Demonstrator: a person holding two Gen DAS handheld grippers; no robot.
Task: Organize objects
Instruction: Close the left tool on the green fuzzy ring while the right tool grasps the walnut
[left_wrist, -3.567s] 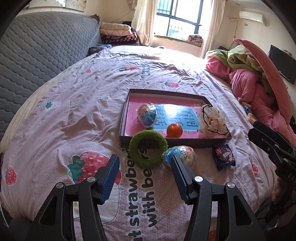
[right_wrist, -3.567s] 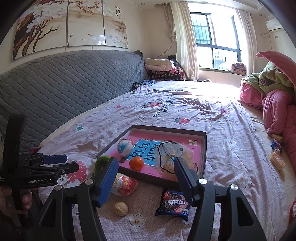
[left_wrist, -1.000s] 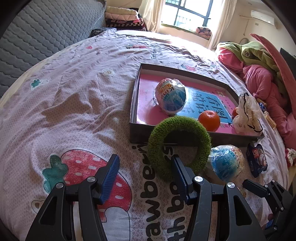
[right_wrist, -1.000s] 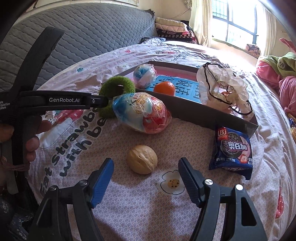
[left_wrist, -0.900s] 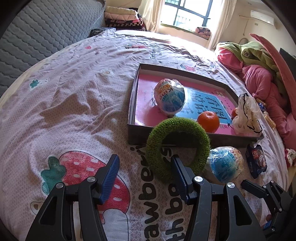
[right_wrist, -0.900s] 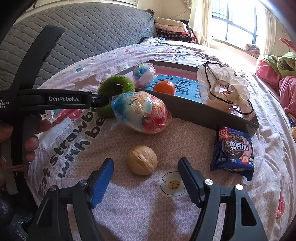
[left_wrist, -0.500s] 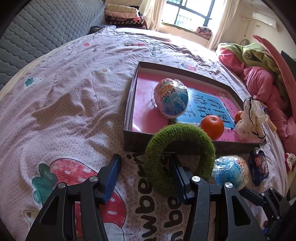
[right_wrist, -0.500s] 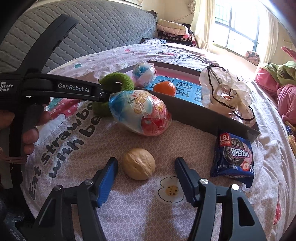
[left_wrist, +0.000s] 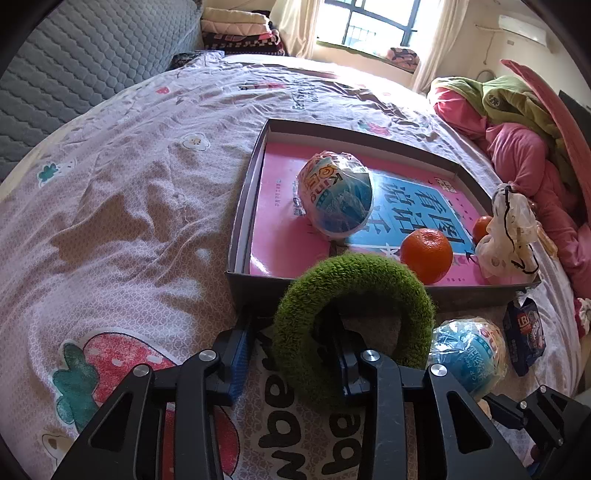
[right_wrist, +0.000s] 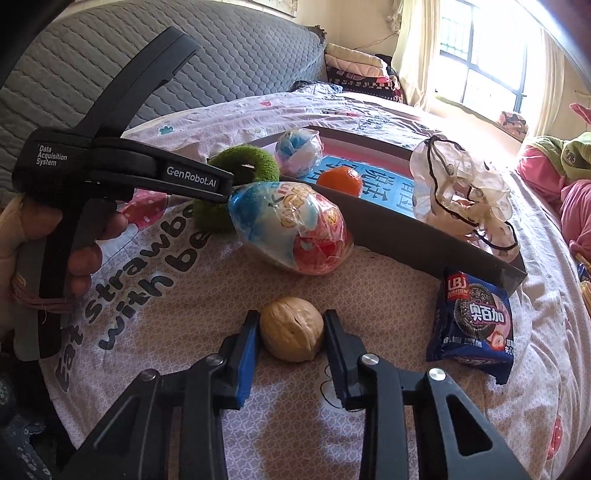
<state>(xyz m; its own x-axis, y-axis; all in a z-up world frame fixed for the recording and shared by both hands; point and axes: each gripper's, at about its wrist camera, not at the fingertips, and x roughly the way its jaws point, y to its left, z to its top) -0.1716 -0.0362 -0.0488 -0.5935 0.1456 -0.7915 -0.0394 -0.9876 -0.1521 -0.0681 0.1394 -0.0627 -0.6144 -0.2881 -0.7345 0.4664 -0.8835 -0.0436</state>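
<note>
Both grippers close for pickups on the bed (left_wrist: 122, 206): left gripper (left_wrist: 291, 345) jaws straddle the green plush ring's (left_wrist: 354, 314) band, right gripper (right_wrist: 290, 343) jaws narrow around a walnut (right_wrist: 291, 328), bound for the box tray (left_wrist: 240, 236).

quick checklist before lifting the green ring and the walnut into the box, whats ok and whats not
1. Walnut centred between right gripper fingers: ok; jaws closing.
2. Pads pressing the walnut: cannot tell.
3. Green ring band between left gripper fingers, one through its hole: ok; jaws closing.
4. Firm grip on the ring: cannot tell.
5. Free floor in the box: ok, at its near left corner.
6. Wrapped egg clear of the walnut: ok.
</note>
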